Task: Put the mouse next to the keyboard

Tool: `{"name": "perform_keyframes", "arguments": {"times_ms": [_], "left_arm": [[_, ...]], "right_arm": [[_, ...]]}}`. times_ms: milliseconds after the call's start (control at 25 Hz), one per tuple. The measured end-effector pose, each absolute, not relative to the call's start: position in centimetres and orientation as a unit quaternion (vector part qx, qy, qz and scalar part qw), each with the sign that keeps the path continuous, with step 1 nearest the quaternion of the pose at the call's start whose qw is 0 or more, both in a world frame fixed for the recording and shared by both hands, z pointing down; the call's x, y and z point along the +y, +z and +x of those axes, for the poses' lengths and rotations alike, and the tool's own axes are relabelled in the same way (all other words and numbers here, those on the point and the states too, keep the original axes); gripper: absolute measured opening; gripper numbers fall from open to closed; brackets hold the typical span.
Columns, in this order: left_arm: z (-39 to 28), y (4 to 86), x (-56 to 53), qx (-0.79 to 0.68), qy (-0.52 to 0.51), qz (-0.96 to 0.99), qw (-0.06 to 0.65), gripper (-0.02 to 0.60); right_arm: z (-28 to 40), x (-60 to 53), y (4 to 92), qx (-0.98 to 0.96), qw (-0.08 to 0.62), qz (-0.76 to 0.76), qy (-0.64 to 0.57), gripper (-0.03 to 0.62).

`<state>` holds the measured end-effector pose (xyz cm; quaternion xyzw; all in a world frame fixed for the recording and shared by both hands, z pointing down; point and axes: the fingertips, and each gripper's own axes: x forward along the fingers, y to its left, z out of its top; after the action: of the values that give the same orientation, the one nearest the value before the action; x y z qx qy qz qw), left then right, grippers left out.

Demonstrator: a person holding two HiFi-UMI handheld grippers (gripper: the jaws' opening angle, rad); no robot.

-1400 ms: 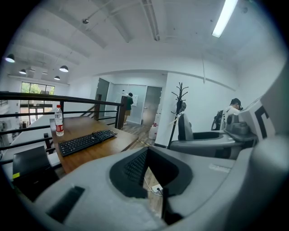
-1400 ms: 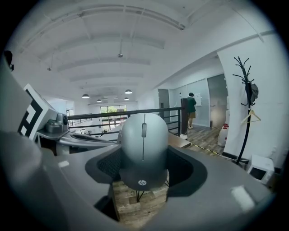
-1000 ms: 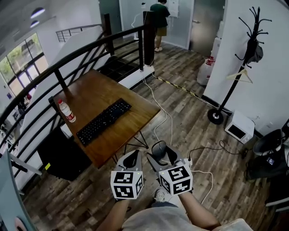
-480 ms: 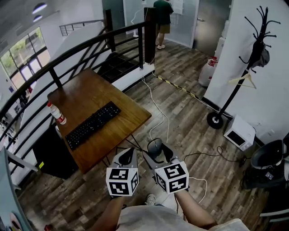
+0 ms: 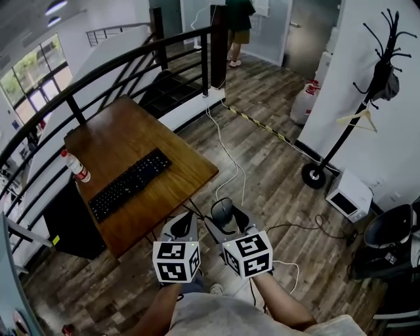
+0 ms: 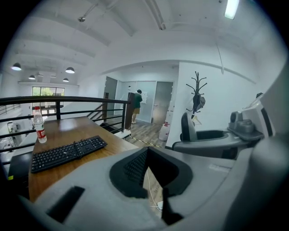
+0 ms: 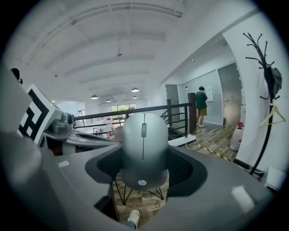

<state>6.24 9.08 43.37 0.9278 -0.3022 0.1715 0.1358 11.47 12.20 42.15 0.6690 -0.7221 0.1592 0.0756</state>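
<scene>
A grey mouse [image 5: 222, 211] [image 7: 143, 149] sits upright between the jaws of my right gripper [image 5: 225, 216] [image 7: 144, 155], which is shut on it, held over the wooden floor just off the table's near corner. My left gripper [image 5: 182, 223] [image 6: 148, 173] hangs beside it with its jaws nearly together and nothing between them. The black keyboard [image 5: 129, 184] [image 6: 67, 152] lies diagonally on the brown wooden table [image 5: 164, 151] [image 6: 113, 143], to the left of and beyond both grippers. A plastic bottle [image 5: 75, 165] [image 6: 39, 125] stands near the keyboard's far end.
A black railing [image 5: 118, 65] runs behind the table. White cables [image 5: 230, 157] trail across the floor. A coat stand [image 5: 341, 131], a white box [image 5: 348, 193] and a dark chair [image 5: 394, 223] are at the right. A person [image 5: 237, 20] stands far back.
In the head view the table and keyboard have slid left and a little up. Both grippers stay low in the middle, the right one still holding the mouse.
</scene>
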Motion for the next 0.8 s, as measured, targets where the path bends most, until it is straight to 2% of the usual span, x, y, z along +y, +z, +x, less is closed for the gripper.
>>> {"name": "perform_keyframes", "arguments": {"times_ms": [800], "left_arm": [[4.4, 46.4, -13.3, -0.373, 0.161, 0.895, 0.185, -0.006]], "right_arm": [[10.3, -11.4, 44.8, -0.764, 0.128, 0.608, 0.175, 0.301]]}}
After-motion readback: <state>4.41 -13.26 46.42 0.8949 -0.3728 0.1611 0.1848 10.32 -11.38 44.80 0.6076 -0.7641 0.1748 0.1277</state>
